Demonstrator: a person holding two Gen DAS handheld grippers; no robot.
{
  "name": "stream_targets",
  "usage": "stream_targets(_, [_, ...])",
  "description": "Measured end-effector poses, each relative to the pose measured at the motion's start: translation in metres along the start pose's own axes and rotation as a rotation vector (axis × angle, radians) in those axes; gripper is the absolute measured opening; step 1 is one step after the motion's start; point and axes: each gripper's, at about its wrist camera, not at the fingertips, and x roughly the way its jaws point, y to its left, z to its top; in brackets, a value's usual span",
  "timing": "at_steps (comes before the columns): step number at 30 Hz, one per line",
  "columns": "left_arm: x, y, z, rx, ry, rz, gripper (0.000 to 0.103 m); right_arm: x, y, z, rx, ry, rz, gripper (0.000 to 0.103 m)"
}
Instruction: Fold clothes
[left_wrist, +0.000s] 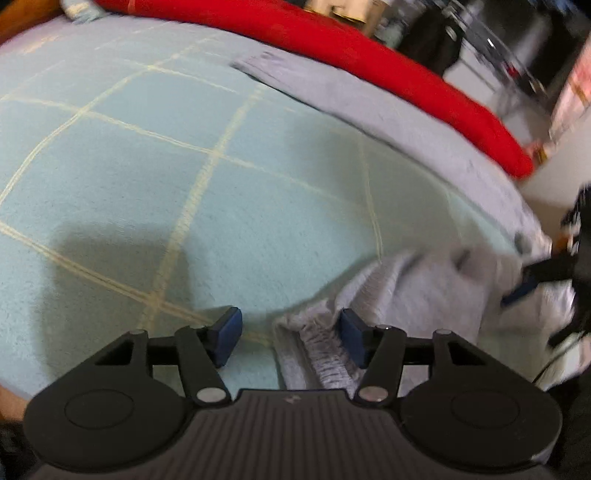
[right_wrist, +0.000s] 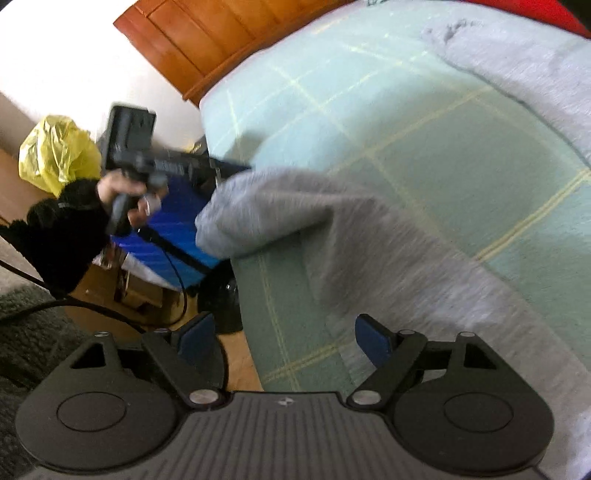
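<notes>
both wrist views angle down, close – sharing the bed (left_wrist: 147, 166).

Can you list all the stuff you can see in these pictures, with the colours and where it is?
bedspread: one, pale green with yellowish check lines, spread over the bed.
grey garment: one, light grey knit, draped across the bedspread, its ribbed hem near the left gripper.
red cloth: one, bright red, along the far edge of the bed.
wooden board: one, orange-brown, at the bed's end.
yellow bag: one, plastic, on the floor by the wall.
blue case: one, bright blue, on the floor beside the bed.
left gripper: black with blue pads, jaws open, garment hem between them.
right gripper: black with blue pads, jaws open, empty.
hand: one, in a dark fuzzy sleeve, holding the left gripper's handle.
</notes>
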Motion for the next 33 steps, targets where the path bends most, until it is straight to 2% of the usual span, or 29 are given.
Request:
stream_targets(4, [0.004, -0.032, -0.012, 0.155, 0.011, 0.059, 0.057, -0.005, -0.001, -0.003, 0.018, -0.042, -0.010, 0.087])
stream_targets(6, [0.008, -0.046, -0.018, 0.235, 0.016, 0.077, 0.048, -0.003, -0.004, -0.002, 0.033, -0.059, -0.018, 0.087])
stream_targets(7, [0.010, -0.053, -0.020, 0.264, 0.015, 0.084, 0.041, -0.001, -0.005, 0.000, 0.038, -0.065, -0.024, 0.087])
stream_targets(8, [0.011, -0.056, -0.021, 0.262, 0.010, 0.080, 0.029, 0.002, -0.004, 0.001, 0.039, -0.066, -0.030, 0.087])
stream_targets(11, [0.006, -0.058, -0.011, 0.239, -0.035, 0.082, 0.021, 0.006, -0.002, 0.005, 0.040, -0.066, -0.046, 0.087])
stream_targets(16, [-0.024, -0.048, 0.021, 0.213, -0.200, 0.118, 0.015, 0.000, 0.005, 0.004, 0.024, -0.093, -0.080, 0.088])
stream_targets(19, [-0.041, -0.045, 0.047, 0.240, -0.296, 0.144, 0.014, -0.014, 0.007, 0.003, 0.024, -0.134, -0.105, 0.092])
stream_targets(23, [-0.050, -0.048, 0.076, 0.285, -0.369, 0.144, 0.014, -0.029, 0.011, 0.000, 0.019, -0.178, -0.157, 0.093])
stream_targets(27, [-0.032, -0.050, 0.104, 0.318, -0.360, 0.144, 0.014, -0.046, 0.014, -0.006, 0.026, -0.237, -0.205, 0.094])
stream_targets(33, [0.015, -0.032, 0.146, 0.270, -0.311, 0.114, 0.015, -0.065, 0.008, -0.021, 0.108, -0.296, -0.290, 0.095])
